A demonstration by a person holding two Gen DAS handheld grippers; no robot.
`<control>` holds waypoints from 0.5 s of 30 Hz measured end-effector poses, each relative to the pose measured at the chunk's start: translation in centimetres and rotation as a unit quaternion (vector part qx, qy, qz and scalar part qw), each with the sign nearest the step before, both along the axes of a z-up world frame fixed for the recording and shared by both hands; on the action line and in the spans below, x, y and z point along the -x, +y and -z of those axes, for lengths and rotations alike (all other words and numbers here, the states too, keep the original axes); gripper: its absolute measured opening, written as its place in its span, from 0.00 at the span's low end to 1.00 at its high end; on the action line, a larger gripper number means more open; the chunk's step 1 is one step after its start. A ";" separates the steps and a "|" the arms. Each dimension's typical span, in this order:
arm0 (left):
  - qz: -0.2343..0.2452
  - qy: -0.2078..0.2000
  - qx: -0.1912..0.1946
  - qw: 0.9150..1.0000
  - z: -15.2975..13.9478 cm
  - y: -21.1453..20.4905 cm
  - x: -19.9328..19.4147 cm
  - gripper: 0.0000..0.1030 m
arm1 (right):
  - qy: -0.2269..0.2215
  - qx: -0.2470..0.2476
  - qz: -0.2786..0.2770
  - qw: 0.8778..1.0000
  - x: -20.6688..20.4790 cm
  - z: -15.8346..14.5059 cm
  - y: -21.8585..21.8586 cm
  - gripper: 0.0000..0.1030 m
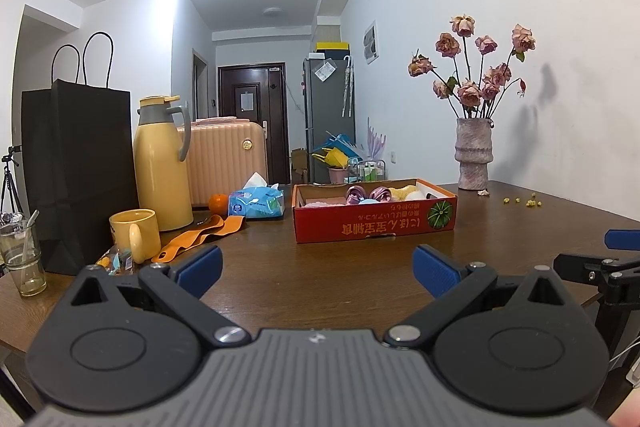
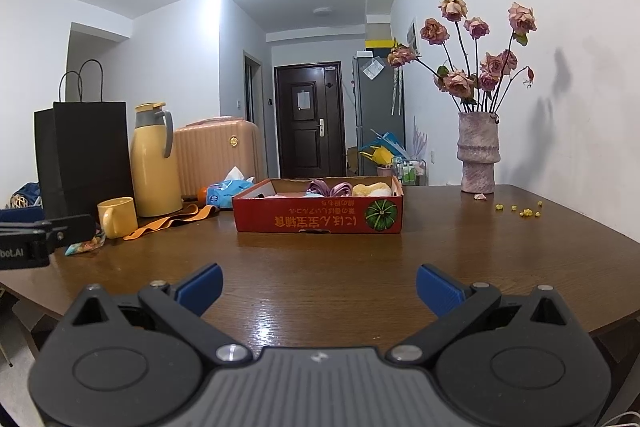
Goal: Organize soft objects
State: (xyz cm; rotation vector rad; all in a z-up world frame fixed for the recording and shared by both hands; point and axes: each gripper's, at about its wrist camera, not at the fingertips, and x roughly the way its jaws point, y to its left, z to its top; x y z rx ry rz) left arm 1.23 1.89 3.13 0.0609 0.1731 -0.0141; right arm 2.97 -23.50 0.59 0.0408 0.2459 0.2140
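Both tongs hang low over the near edge of the worktop, jaws spread wide and holding nothing — the left tongs and the right tongs side by side, both aimed at the red cardboard box. That looks like a ready stance: open and level, so either one can reach in.

The box sits near the middle of the worktop, well apart from both tongs, its long side broadside to them, running left to right, the printed wall facing this way. The soft objects lie inside it along the far wall — purple rolled pieces beside a yellow fluffy one, with something pink lower down. How they are folded I cannot tell over the rim.

Off to the left, an orange strap lies loose by the yellow mug, outside the box.
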 end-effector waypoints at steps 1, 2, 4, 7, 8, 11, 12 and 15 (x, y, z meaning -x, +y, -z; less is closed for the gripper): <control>0.000 0.000 0.000 1.000 0.0 0.0 0.0 1.00 | -0.001 0.001 0.000 1.000 0.0 0.0 0.0 1.00; 0.000 0.000 0.000 1.000 0.0 0.0 0.0 1.00 | -0.001 0.001 0.000 1.000 0.1 0.0 0.0 1.00; 0.000 0.000 0.000 1.000 0.0 0.0 0.0 1.00 | -0.002 0.001 -0.001 1.000 0.1 0.0 0.1 1.00; 0.000 0.000 0.001 1.000 0.0 0.0 0.0 1.00 | -0.001 0.001 -0.001 1.000 0.1 0.0 0.1 1.00; 0.000 0.000 0.000 1.000 0.0 0.0 0.0 1.00 | -0.002 0.001 0.000 1.000 0.1 0.0 0.1 1.00; 0.000 0.000 0.000 1.000 -0.1 0.0 0.0 1.00 | -0.001 0.002 0.000 1.000 0.1 0.0 0.1 1.00; 0.001 0.000 0.000 1.000 -0.1 0.0 0.0 1.00 | -0.001 0.002 0.001 1.000 0.1 0.0 0.1 1.00; 0.001 0.000 0.000 1.000 -0.1 0.0 0.0 1.00 | -0.001 0.001 0.001 1.000 0.2 0.0 0.0 1.00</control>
